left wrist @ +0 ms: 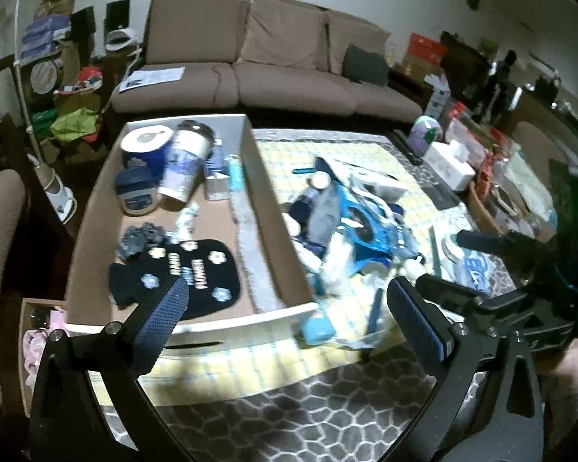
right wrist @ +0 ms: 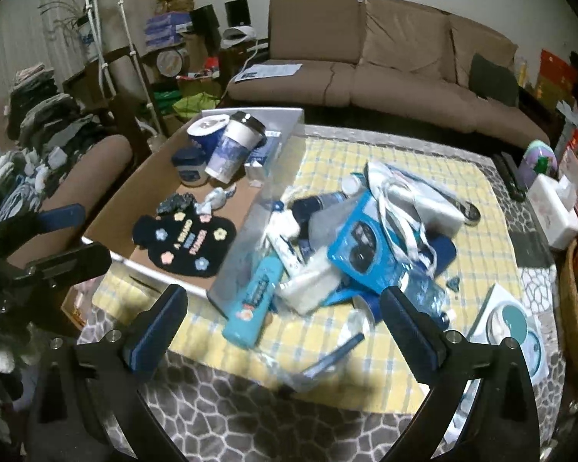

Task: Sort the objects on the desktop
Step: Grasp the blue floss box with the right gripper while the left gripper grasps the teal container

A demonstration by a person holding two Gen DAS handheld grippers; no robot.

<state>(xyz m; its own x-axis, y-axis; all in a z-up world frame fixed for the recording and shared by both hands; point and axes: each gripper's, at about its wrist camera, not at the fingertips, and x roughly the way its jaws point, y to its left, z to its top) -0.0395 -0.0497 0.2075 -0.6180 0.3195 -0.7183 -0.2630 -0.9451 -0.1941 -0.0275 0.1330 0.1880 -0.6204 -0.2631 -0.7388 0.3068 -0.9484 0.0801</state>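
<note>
Both pairs of fingers are standing wide with nothing between them: the left gripper point(left wrist: 285, 308) is hanging over the near edge of the cardboard box point(left wrist: 281, 231), the right gripper point(right wrist: 283, 312) over the near part of the yellow checked cloth point(right wrist: 327, 146). On that cloth a heap of blue and white items point(right wrist: 366, 231) is lying piled, with a light-blue bottle point(right wrist: 252, 300) leaning against the box's silver side wall. Inside the box a black flowered mat point(right wrist: 189, 242) is lying near the front, while a tumbler point(right wrist: 233, 146), a blue jar point(right wrist: 190, 167) and a tape roll point(right wrist: 206, 129) are sitting toward the far edge. A patterned grey surface point(right wrist: 289, 423) is carrying everything. A white tissue box point(right wrist: 553, 204) is standing at its right edge. A brown sofa point(right wrist: 385, 61) is filling the room behind. Motion blur is making the heap's smaller pieces hard to identify.
</note>
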